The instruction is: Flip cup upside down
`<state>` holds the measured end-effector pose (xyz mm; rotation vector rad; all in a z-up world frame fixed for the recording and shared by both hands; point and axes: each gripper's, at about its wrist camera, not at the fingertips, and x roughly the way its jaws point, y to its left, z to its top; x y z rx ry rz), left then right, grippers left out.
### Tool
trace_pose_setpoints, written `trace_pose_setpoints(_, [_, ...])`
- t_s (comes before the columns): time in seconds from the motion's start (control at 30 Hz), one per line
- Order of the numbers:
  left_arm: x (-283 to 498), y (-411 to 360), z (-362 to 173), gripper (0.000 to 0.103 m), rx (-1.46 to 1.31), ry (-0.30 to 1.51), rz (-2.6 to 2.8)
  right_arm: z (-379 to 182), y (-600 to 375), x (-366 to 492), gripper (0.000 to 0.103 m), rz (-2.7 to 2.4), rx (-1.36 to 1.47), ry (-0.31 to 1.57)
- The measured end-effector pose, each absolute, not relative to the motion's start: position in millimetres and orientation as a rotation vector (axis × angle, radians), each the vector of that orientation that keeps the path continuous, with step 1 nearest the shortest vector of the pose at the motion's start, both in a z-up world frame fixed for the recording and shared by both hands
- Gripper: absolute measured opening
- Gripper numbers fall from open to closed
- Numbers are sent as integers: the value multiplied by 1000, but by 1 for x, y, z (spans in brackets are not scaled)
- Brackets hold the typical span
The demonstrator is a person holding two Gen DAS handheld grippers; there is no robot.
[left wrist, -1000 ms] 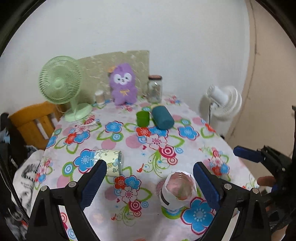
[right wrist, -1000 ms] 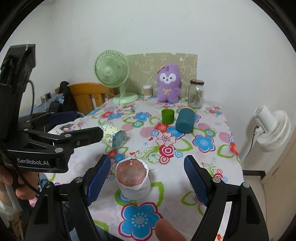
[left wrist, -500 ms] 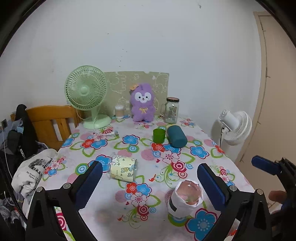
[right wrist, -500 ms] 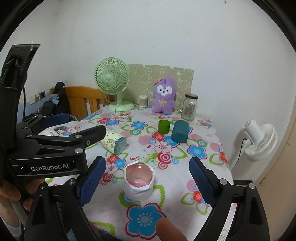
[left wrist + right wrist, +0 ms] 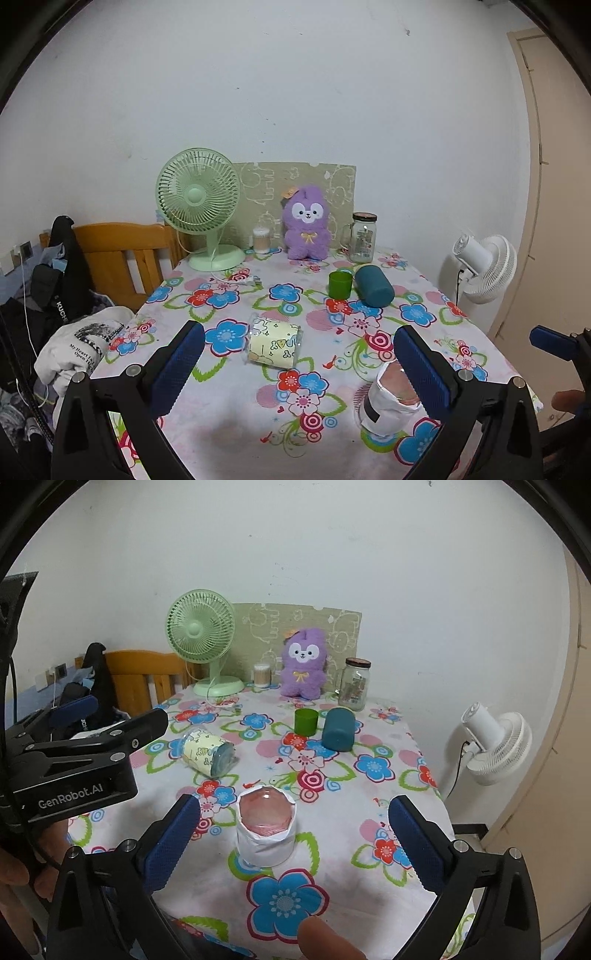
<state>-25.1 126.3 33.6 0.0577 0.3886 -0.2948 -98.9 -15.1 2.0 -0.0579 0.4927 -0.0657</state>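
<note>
A cup wrapped in white paper stands on the flowered tablecloth near the front edge, its pink base up; it also shows in the left wrist view. A pale yellow patterned cup lies on its side mid-table. A green cup stands upright beside a teal cup lying down. My left gripper is open and empty above the front of the table. My right gripper is open and empty, with the white cup between its fingers' line.
A green fan, a purple plush toy, a glass jar and a small container stand along the back wall. A wooden chair with clothes is left. A white fan is right of the table.
Both grippers have pulled back and risen away from the table, so the whole table shows. Both stay open. The cups have not moved.
</note>
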Motion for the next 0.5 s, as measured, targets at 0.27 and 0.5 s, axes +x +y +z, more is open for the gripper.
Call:
trace_pose_setpoints(0.27, [-23, 130, 29, 103, 45, 394, -266, 4, -13, -101, 103, -75, -66, 482])
trace_pose_setpoints(0.5, [-23, 127, 24, 103, 46, 399, -274, 5, -16, -102, 103, -82, -50, 484])
